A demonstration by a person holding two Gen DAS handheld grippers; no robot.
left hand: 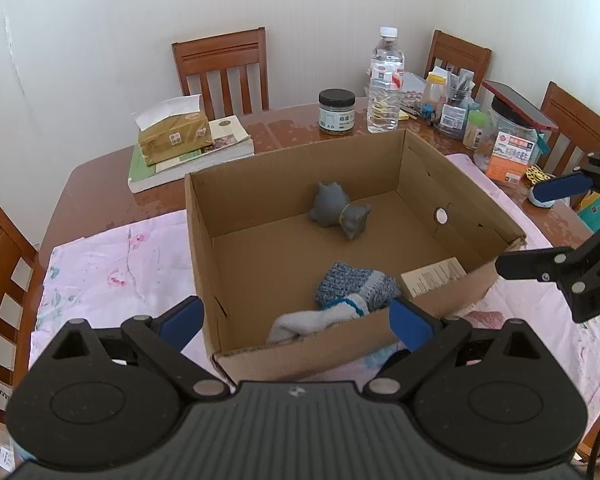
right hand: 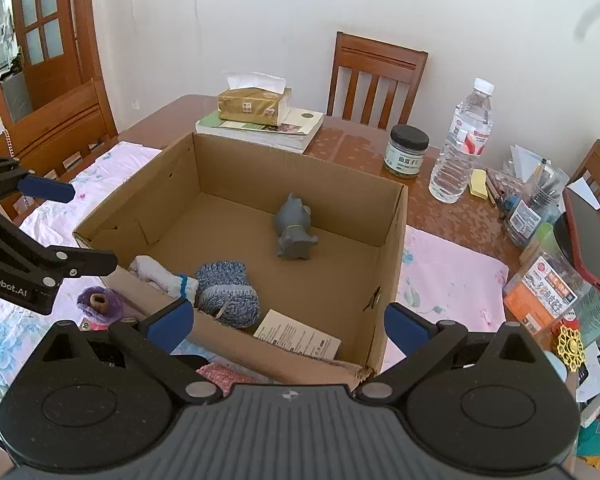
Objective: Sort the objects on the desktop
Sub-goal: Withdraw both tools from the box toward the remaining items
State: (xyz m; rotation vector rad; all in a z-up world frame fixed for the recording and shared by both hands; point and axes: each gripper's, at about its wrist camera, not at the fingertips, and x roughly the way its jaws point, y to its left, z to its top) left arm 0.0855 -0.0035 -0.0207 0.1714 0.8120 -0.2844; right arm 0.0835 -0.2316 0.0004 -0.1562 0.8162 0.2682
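An open cardboard box (left hand: 236, 352) (right hand: 388, 248) stands on a pink floral cloth (left hand: 112, 264) (right hand: 452, 280). Inside lie a grey cat figure (left hand: 336, 210) (right hand: 294, 226), a blue and grey knitted sock bundle (left hand: 356, 288) (right hand: 226, 290) and a printed card (left hand: 434, 278) (right hand: 300, 336). My left gripper (left hand: 296, 318) is open and empty above the box's near wall. My right gripper (right hand: 288, 326) is open and empty above the box's other near wall. Each gripper shows at the side of the other's view. A purple knitted piece (right hand: 100, 302) lies outside the box.
A tissue pack on books (left hand: 180, 136) (right hand: 256, 108), a dark-lidded jar (left hand: 337, 112) (right hand: 408, 152), a water bottle (left hand: 386, 80) (right hand: 462, 140) and a cluster of jars and pens (left hand: 496, 136) (right hand: 548, 240) stand on the wooden table. Chairs surround it.
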